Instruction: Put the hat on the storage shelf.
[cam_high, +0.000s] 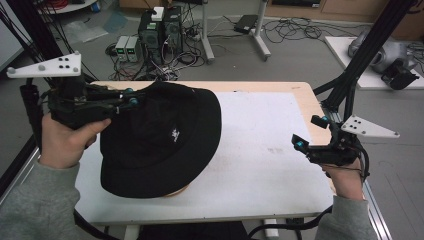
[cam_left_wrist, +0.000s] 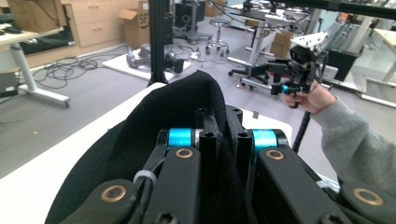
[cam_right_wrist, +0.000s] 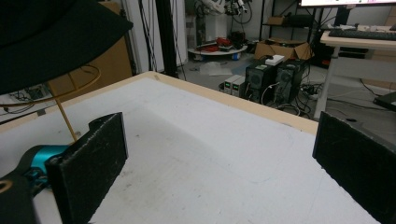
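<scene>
Your left tool (cam_high: 131, 97) is clamping the black bucket hat (cam_high: 165, 140) at its brim, left of centre in the high view, above the counter (cam_high: 270, 150). Soft and light, it is drooping; grip the brim. Your right tool (cam_high: 306, 134) is gaping empty at right.

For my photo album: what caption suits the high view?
Left gripper clamps a black hat's brim; right gripper waits open.

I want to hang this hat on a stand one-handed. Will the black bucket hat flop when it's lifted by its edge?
Probably. The black bucket hat is soft cloth, pinched flat in the left tongs, and its brim curves. It looks light and unlikely to slip.
</scene>
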